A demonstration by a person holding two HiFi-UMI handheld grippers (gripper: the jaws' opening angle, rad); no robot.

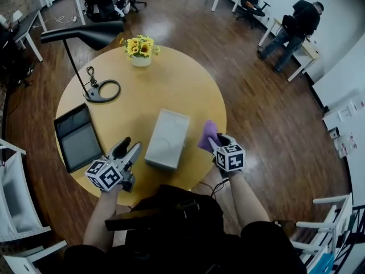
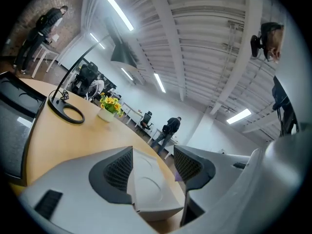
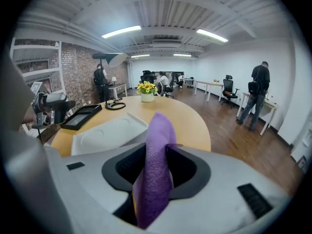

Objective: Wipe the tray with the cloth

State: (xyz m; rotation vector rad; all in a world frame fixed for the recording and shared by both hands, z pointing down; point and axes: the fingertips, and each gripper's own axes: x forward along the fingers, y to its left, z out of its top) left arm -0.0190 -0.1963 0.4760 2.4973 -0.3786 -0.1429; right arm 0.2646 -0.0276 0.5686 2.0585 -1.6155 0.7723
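A white rectangular tray [image 1: 167, 138] lies near the front of the round wooden table [image 1: 171, 84]. My left gripper [image 1: 130, 147] hovers just left of it, open and empty; in the left gripper view the tray [image 2: 146, 189] shows through the gap between its jaws [image 2: 153, 167]. My right gripper [image 1: 215, 145] is at the tray's right, by the table edge. A purple cloth [image 1: 208, 133] stands upright between its jaws. In the right gripper view the cloth [image 3: 157, 150] rises in the gripper [image 3: 157, 167] with dark space on either side, the pads off it.
A black tray [image 1: 77, 137] lies at the table's left. A black desk lamp [image 1: 101, 90] and a pot of yellow flowers [image 1: 141, 49] stand at the back. White chairs [image 1: 17, 210] sit to the left. A person [image 1: 296, 30] stands at a far desk.
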